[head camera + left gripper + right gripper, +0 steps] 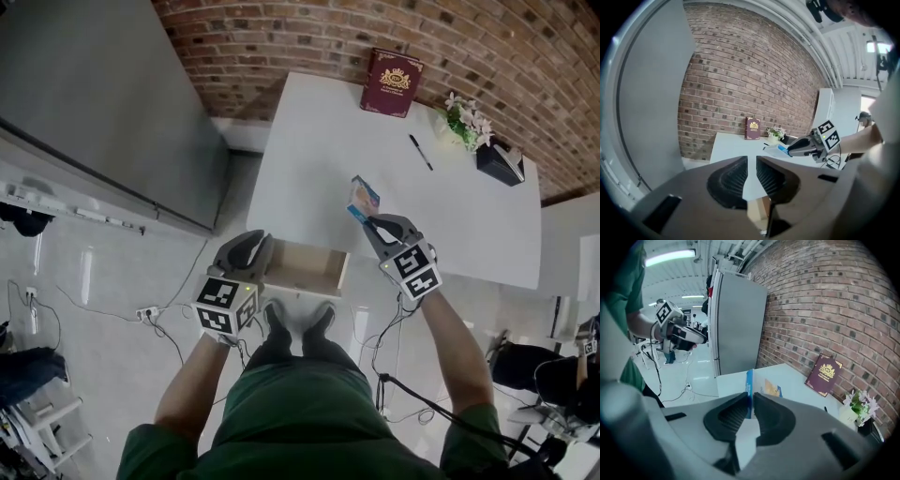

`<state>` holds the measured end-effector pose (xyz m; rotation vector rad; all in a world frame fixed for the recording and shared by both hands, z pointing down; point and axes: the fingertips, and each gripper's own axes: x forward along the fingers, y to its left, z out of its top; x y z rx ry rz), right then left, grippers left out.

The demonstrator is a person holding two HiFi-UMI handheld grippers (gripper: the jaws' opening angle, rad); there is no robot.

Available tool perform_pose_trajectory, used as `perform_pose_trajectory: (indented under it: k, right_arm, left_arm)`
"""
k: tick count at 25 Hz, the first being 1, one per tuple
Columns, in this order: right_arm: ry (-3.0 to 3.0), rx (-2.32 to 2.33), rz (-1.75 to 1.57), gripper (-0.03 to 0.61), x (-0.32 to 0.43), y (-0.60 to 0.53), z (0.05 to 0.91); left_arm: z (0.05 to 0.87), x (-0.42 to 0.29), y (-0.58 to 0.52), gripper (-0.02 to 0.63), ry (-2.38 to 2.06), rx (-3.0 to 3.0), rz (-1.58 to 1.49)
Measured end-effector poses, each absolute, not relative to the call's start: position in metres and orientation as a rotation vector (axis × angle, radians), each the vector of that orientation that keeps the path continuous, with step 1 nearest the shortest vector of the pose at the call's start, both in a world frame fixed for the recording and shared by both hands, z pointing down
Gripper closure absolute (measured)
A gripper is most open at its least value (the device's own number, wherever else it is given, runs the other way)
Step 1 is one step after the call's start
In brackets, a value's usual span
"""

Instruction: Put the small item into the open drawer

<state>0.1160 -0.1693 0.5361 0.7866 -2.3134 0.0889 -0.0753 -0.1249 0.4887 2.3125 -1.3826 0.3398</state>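
Small box (363, 199) clamped edgewise in right gripper (370, 223), above table (309, 159), at two o'clock of open drawer (305, 272).
Thin pinch: box may pivot and strike the drawer rim. Left gripper (255, 242) unclenched, empty.

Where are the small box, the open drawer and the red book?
small box (364, 198): head view, on its printed face.
open drawer (305, 265): head view, on its bare bottom.
red book (392, 82): head view, middle of its cover.
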Motion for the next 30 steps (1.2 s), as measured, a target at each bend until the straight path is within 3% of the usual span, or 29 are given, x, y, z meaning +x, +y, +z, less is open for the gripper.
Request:
perform_pose_trajectory:
  k: [13,30]
  right_arm:
    - [-2.366,0.668,0.112,0.532,0.103,-0.113,0.529]
    - [-2.342,0.438,0.163,0.535,0.071,-0.031,0.582]
  left_arm:
    - [0.522,-0.054,-0.122,0.561,-1.28,2.308,0.405]
    - [0.575,-0.057,-0.088,0.561,-1.239,2.224,0.466]
